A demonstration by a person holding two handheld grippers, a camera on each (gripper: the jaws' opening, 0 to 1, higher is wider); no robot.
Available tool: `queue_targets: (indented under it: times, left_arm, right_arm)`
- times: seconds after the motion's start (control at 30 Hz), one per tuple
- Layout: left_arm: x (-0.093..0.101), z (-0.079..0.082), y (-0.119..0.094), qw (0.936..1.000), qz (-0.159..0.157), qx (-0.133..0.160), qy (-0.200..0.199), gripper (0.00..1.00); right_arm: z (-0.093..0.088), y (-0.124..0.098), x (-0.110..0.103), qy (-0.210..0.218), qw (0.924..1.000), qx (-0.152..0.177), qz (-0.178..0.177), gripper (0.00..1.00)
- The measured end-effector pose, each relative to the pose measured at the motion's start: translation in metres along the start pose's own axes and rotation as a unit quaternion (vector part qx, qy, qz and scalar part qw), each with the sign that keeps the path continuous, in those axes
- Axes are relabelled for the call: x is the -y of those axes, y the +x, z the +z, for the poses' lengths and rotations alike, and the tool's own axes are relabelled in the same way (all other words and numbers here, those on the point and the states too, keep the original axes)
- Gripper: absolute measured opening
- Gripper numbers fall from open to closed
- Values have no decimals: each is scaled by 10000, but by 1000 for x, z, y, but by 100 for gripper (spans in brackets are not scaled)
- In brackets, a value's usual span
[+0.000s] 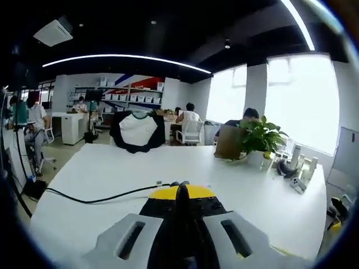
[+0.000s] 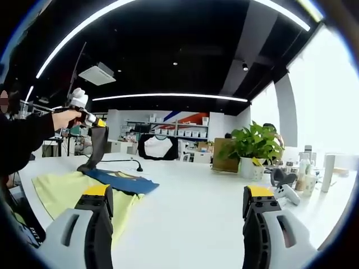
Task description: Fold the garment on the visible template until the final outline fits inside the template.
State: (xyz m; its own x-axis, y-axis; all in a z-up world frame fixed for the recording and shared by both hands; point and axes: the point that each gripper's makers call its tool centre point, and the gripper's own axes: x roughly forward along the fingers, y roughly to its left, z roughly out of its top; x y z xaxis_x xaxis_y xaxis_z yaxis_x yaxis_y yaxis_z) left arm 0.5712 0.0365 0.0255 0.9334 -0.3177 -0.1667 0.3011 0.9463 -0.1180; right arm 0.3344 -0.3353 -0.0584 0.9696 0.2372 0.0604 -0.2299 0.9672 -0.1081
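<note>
Broadly, we work over a long white table (image 2: pixel 213 207), with the yellow template (image 2: pixel 61 193) spread flat at its near left corner in the right gripper view. On that sheet lies the garment (image 2: pixel 124 180) — dark blue with a yellow trim, one dark portion drawn up off the table toward the left gripper (image 2: pixel 92 120), held in a person's hand (image 2: pixel 66 119). In the left gripper view its jaws are closed on black fabric at a yellow-tipped point. The right gripper (image 2: pixel 182 224) hangs over bare tabletop, jaws wide apart and holding nothing. We judge the cloth light, limp and prone to sagging, so it should be taken at a hem or corner, pinching a single layer, and laid down rather than dragged, lest the template shift. A potted plant (image 2: pixel 255 144) and a black cable (image 1: pixel 101 197) sit well apart from the garment.
</note>
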Motion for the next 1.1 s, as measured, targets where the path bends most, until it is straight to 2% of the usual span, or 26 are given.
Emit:
queue_targets:
  times: [0.1,0.23,0.5,0.63,0.73,0.9,1.0,1.1]
  left_arm:
    - [15,-7,9,9998,-112,-66,126,2]
    - [31,-14,17,9994,-306,-107,102,2]
    - [51,-45,36,9977,-533,-390,145,2]
    - [56,-65,46,9970,-492,-570,204,2]
    - [65,-82,55,9957,-616,-692,34,2]
    - [70,-102,72,9942,-646,-846,-134,2]
    - [69,-114,79,9939,-597,-924,-104,2]
    - [76,-127,81,9921,-632,-1045,-274,2]
  right_arm:
    - [0,-1,2,-8,10000,5,-28,99]
    - [-1,-2,6,-1,10000,-8,-66,99]
    - [-4,-2,8,15,9999,-60,-89,99]
    - [-4,-1,9,4,9999,-72,-96,99]
    - [-5,-1,9,8,9999,-82,-102,99]
    - [-5,0,10,14,9999,-97,-114,98]
    - [-6,0,11,17,9999,-111,-116,98]
    - [-8,0,10,-87,9998,-166,-100,99]
